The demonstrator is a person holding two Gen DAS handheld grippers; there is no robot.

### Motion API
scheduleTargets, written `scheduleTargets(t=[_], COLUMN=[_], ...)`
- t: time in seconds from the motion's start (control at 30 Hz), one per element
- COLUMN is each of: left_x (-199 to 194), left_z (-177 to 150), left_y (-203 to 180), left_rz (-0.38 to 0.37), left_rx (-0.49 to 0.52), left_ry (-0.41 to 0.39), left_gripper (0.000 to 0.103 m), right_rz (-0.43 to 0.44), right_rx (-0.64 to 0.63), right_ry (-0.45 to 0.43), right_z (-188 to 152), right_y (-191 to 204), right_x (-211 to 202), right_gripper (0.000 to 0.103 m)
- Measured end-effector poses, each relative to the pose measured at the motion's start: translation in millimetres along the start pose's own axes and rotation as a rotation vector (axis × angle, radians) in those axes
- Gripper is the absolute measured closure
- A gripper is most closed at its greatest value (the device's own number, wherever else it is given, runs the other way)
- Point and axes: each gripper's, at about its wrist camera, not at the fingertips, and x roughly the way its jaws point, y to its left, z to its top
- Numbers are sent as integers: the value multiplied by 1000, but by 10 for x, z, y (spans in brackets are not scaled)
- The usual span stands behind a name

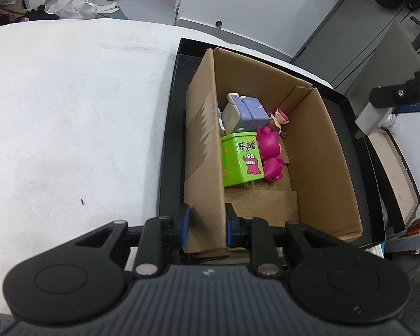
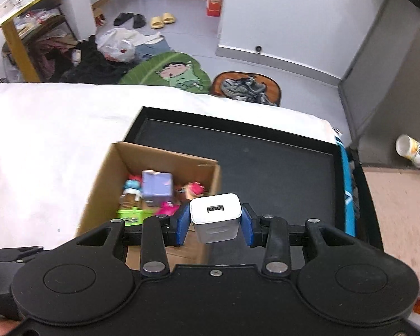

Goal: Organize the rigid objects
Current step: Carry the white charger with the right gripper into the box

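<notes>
The cardboard box point(image 1: 308, 151) in the black tray point(image 2: 266, 168) holds a green tin point(image 1: 239, 159), a purple cube point(image 1: 252, 113) and figurines. The left tool point(image 1: 207, 225) clamps the box wall. The right tool point(image 2: 215, 224), pointing steeply down, grips a white charger point(image 2: 216, 217).

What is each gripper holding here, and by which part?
Right gripper: white USB charger, by its two sides. Left gripper: cardboard box, clamped on its near-left wall.

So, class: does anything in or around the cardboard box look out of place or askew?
Yes. The box sits askew in the black tray, and its toys lie jumbled in one corner, not set in rows.
</notes>
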Motion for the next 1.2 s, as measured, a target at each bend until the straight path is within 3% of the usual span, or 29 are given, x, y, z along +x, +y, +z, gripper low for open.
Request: scheduleTargets(t=[0.5, 0.87, 1.2], left_x=[-8, -7, -1], left_z=[2, 3, -1], left_y=[4, 1, -8], left_rz=[-8, -8, -8], left_rx=[-3, -1, 1], left_ry=[0, 0, 1], left_gripper=[81, 81, 81], right_rz=[32, -69, -142], right_rx=[-173, -380, -481], right_ry=[49, 63, 107], right_z=[-9, -168, -194], right_y=[444, 722, 846], right_x=[292, 527, 773], right_gripper=[65, 65, 65])
